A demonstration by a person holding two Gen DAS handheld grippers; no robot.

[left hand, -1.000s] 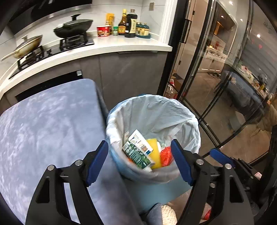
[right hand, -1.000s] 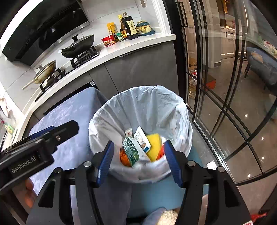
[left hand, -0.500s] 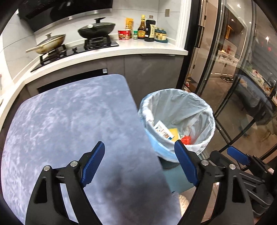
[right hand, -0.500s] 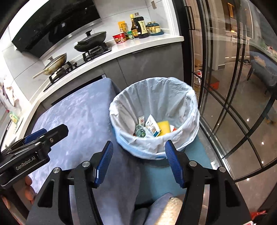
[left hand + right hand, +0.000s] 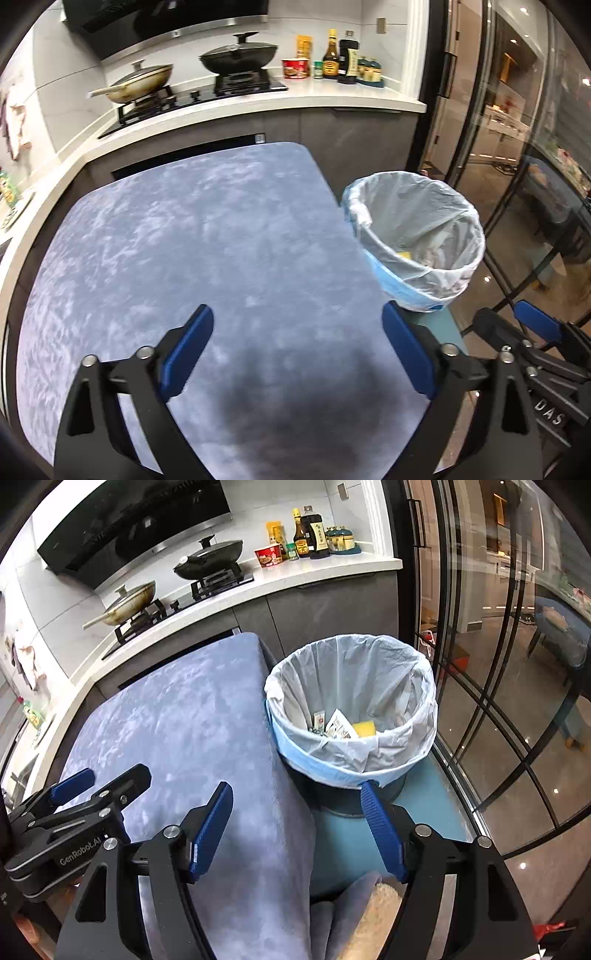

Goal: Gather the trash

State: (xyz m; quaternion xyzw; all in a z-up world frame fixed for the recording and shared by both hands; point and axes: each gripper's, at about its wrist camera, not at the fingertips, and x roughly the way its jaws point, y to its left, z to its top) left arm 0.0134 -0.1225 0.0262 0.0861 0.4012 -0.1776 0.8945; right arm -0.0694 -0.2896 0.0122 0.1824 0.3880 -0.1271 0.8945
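A trash bin [image 5: 351, 705] lined with a pale plastic bag stands on the floor just right of a table under a blue-grey cloth [image 5: 184, 258]. Inside it lie paper packets [image 5: 338, 727] and a yellow sponge [image 5: 364, 729]. My left gripper [image 5: 297, 332] hovers over the cloth, its jaws opening wide with nothing between them; the bin [image 5: 413, 243] sits to its right. My right gripper [image 5: 295, 816] hangs over the table's right edge, short of the bin, jaws also opening and empty. The left gripper [image 5: 74, 794] shows at the lower left of the right wrist view.
A kitchen counter [image 5: 258, 103] runs behind the table with a wok [image 5: 144, 79], a black lidded pan [image 5: 238, 53], sauce bottles [image 5: 340, 55] and a red cup [image 5: 295, 68]. Glass doors [image 5: 498, 664] rise to the right. A teal mat [image 5: 343, 834] lies under the bin.
Both grippers have pulled back from above the bin toward the left, over the cloth-covered table. Their jaws have spread wider. The bin now sits smaller and farther right in both views.
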